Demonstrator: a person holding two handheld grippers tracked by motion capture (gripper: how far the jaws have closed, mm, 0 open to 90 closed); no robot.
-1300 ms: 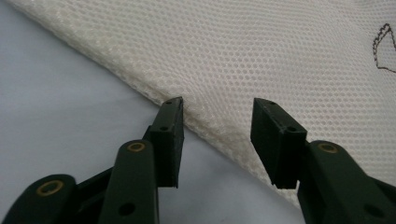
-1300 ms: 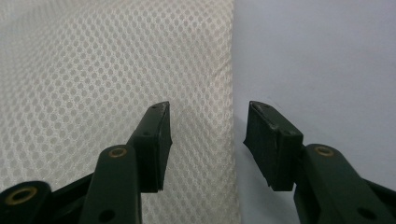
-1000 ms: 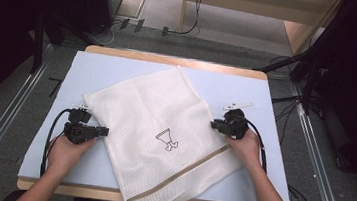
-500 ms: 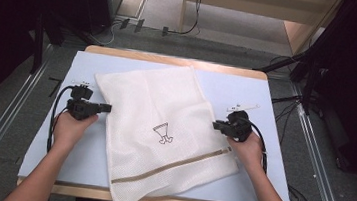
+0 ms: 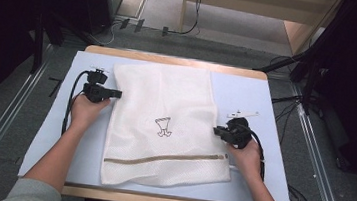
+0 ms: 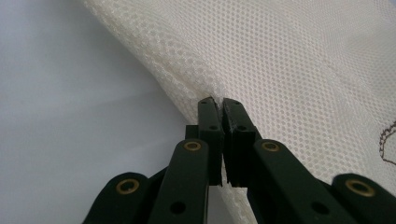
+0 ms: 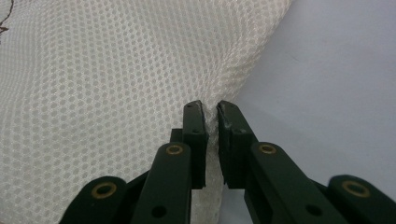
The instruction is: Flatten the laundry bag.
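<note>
White mesh laundry bag [image 5: 161, 129] — lies flat on the pale blue bench [image 5: 257, 96], printed emblem [image 5: 163, 127] near its middle, tan zipper [image 5: 165, 158] running across near the person's edge. Left gripper [image 5: 115, 93] — at the bag's left edge, jaws clamped together on a pinch of mesh. Right gripper [image 5: 217, 131] — at the bag's right edge, jaws having just been closing, now nipping the mesh between them. Cables [image 5: 71, 104] trail from both grippers.
</note>
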